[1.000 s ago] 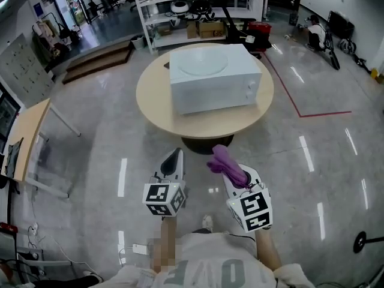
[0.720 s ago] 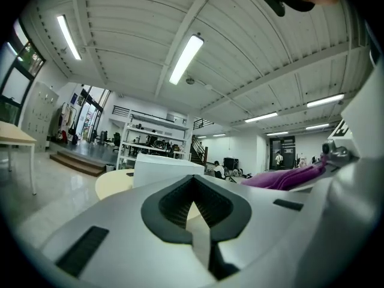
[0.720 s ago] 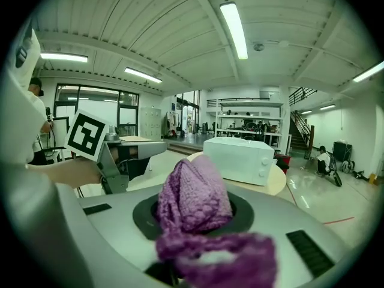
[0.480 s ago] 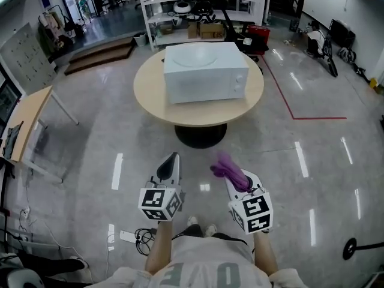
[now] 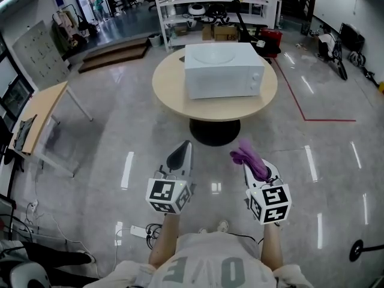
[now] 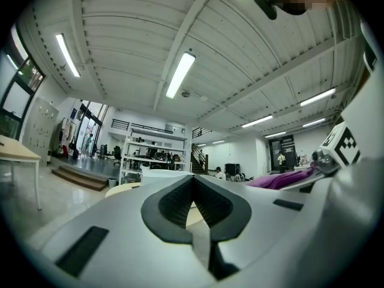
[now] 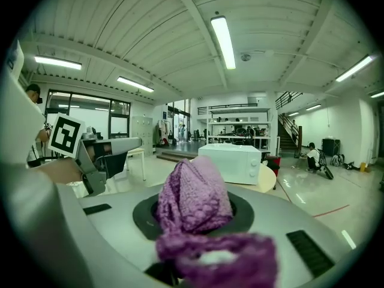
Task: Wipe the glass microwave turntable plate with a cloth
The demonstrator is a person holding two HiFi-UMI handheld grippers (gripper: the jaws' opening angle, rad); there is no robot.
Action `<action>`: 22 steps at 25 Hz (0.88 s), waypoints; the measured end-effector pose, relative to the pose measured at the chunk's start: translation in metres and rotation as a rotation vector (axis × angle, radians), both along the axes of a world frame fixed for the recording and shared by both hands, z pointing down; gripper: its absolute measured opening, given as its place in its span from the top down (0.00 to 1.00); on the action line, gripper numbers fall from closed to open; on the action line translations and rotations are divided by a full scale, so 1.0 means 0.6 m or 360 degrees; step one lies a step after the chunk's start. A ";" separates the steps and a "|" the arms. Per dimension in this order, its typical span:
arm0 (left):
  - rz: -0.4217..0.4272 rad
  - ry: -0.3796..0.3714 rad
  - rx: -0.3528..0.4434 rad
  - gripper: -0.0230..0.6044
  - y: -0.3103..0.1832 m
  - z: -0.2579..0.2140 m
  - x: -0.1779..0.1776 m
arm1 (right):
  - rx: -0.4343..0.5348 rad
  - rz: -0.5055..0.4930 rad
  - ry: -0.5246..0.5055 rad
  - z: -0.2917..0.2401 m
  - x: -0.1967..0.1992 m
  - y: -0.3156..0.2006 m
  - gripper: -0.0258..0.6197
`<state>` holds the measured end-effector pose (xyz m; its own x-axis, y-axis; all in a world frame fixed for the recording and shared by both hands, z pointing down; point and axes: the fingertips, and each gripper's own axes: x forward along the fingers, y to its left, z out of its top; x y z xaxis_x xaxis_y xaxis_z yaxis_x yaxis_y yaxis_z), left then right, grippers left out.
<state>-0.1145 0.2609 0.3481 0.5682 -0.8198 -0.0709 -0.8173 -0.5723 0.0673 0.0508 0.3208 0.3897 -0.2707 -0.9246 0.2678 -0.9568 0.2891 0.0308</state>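
A white microwave [image 5: 223,69] stands shut on a round wooden table [image 5: 174,92] some way ahead; it also shows in the right gripper view as the microwave [image 7: 230,162]. A pale round disc [image 5: 214,55] lies on its top. My right gripper [image 5: 249,154] is shut on a purple knitted cloth [image 5: 250,155], which bulges between the jaws as the cloth [image 7: 193,195]. My left gripper [image 5: 182,151] is shut with nothing in it, its jaws [image 6: 193,198] pressed together. Both grippers hang over the floor, well short of the table.
A glossy grey floor [image 5: 108,143] lies between me and the table. A wooden desk [image 5: 37,117] stands at the left. Shelving [image 5: 211,8] with gear is behind the table. Red tape [image 5: 312,116] marks the floor at the right. A power strip [image 5: 139,232] lies by my feet.
The view has shifted, with the table and microwave now a little to the right and farther off. Both grippers keep their hold and spacing.
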 end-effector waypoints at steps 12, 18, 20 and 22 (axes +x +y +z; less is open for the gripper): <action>0.0018 -0.0041 0.0029 0.97 0.024 -0.005 -0.026 | 0.0065 -0.0024 0.0063 -0.015 -0.059 0.033 0.89; -0.0004 -0.0030 0.0022 0.96 0.023 -0.003 -0.036 | 0.0062 -0.0009 0.0062 -0.015 -0.053 0.031 0.89; -0.0013 -0.0031 0.0017 0.96 0.021 -0.001 -0.039 | 0.0059 -0.0007 0.0061 -0.012 -0.052 0.030 0.89; -0.0017 -0.0033 0.0011 0.96 0.020 0.003 -0.040 | 0.0058 -0.0009 0.0058 -0.011 -0.053 0.029 0.89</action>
